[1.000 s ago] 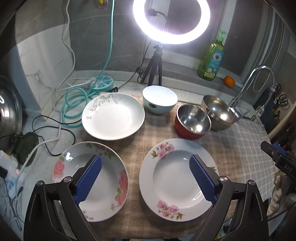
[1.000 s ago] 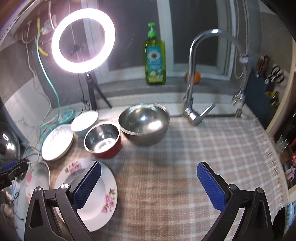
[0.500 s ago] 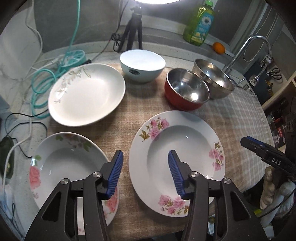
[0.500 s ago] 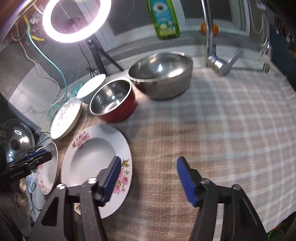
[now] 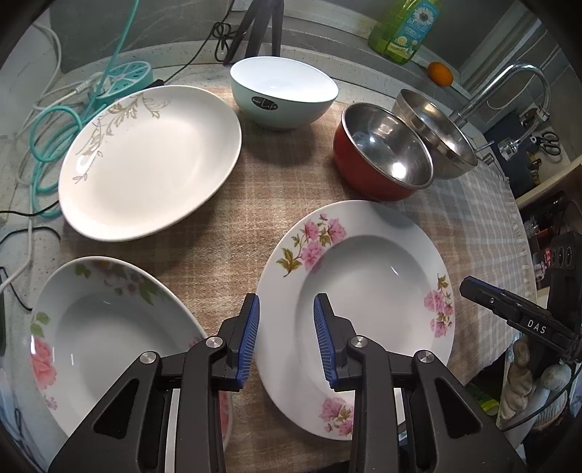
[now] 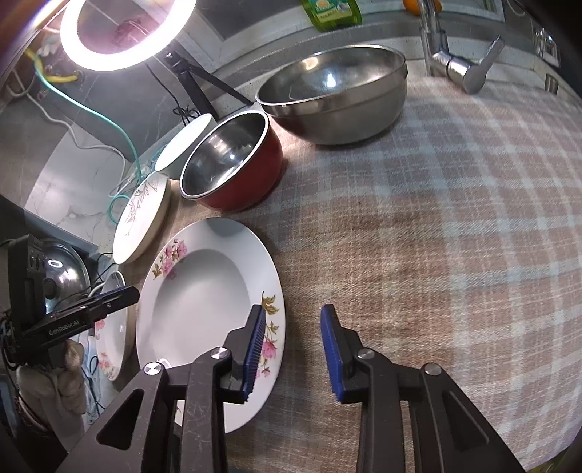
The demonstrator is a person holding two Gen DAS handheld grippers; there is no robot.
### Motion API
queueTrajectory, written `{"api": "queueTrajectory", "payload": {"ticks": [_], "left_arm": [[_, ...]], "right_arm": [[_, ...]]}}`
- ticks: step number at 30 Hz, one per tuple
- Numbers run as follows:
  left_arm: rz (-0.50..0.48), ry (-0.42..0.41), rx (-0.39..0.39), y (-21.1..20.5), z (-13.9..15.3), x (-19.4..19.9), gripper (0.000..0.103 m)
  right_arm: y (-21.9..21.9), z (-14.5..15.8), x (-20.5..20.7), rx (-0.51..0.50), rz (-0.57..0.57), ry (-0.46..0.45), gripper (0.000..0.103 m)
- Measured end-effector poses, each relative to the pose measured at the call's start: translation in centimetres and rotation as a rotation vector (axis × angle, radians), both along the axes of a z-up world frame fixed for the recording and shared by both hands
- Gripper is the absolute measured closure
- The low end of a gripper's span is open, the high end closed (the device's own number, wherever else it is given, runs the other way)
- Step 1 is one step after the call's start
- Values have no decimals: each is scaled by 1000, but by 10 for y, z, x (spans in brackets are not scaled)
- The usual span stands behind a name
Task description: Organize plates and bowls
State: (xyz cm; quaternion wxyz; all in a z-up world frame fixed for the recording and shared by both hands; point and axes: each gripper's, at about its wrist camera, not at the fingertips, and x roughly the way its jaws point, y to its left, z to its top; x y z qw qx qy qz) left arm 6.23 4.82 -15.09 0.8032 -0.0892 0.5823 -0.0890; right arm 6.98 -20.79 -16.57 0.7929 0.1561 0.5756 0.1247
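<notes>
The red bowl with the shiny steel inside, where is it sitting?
The red steel-lined bowl sits on the checked cloth toward the back, between the mint-green bowl and the large steel bowl, behind the pink-flowered plate.

Ring light point(image 6: 123, 34) glare, fisheye-warped edges

Soap bottle point(image 5: 403, 29) top cut off, rose plate point(image 5: 109, 345) near rim behind gripper arms, ring light point(image 6: 120, 36) partly out of frame

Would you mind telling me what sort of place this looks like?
Most likely a home kitchen counter: a chrome faucet, green dish soap bottle and a steel mixing bowl by floral plates.
</notes>
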Motion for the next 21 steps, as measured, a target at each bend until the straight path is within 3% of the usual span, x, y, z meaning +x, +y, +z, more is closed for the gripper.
{"api": "queueTrajectory", "payload": {"ticks": [4, 21], "left_arm": [[14, 19, 7, 4, -5, 5, 74], [-10, 77, 14, 3, -17, 12, 74]], "right_arm": [[-2, -8, 1, 45, -8, 39, 80], [11, -21, 4, 75, 13, 83, 87]]}}
